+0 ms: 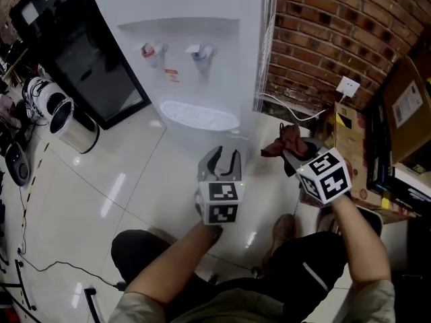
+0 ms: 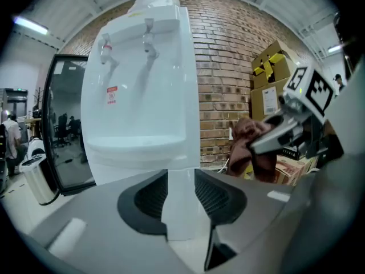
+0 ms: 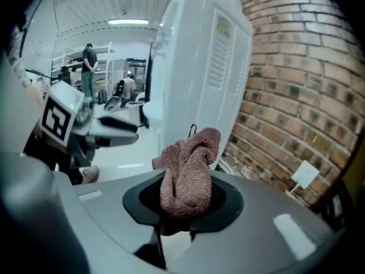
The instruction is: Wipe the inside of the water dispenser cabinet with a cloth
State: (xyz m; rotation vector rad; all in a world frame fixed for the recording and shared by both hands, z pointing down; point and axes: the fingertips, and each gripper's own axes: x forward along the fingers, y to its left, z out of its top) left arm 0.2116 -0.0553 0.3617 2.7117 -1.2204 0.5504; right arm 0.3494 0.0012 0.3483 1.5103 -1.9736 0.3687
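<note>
Right tongs (image 1: 291, 155) clench the reddish cloth (image 1: 283, 140); left tongs (image 1: 222, 161), at their nine o'clock, gape empty. With the water dispenser (image 1: 195, 52) at twelve o'clock, we should open its low cabinet (image 2: 131, 167) first, then wipe with a flat cloth fold.

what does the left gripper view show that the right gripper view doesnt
Only the left gripper view: the front of the water dispenser with its two taps and drip tray, stacked cardboard boxes, and the right gripper from outside. Only the right gripper view: the dispenser's vented side panel, a wall socket and the open left gripper. Both: the dispenser, the brick wall and the reddish cloth clamped in the right gripper.
</note>
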